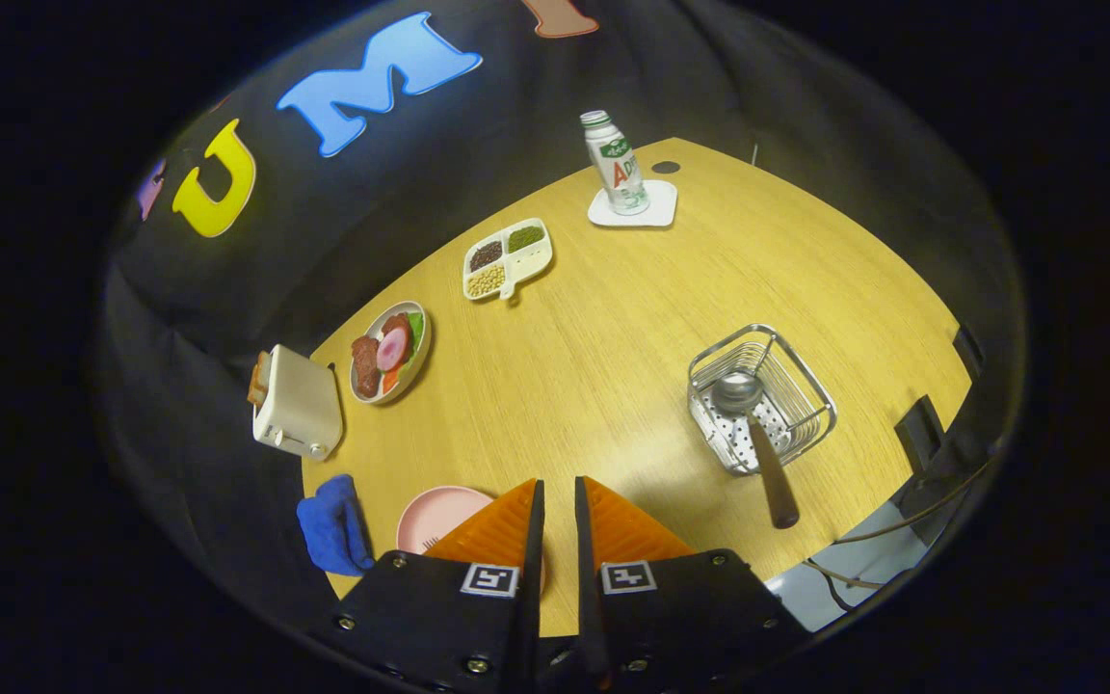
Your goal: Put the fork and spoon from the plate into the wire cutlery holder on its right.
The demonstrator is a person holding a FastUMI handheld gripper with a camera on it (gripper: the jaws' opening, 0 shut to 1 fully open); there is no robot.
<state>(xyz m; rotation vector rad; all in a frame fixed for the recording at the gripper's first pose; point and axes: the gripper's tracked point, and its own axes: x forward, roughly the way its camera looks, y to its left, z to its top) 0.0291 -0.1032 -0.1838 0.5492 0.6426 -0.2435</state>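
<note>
One spoon (755, 424) is leaning in the wire cutlery holder (801, 386), far right of my gripper (555, 501), whose fingers are sitting narrowly apart, holding nothing, beside the pink plate (430, 516).

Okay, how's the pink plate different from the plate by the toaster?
The pink plate sits just beyond the claw, whose fingers stand close together with nothing between them; only fork tines show on it. The plate by the toaster is white and holds meat and vegetables. Both are round.
</note>
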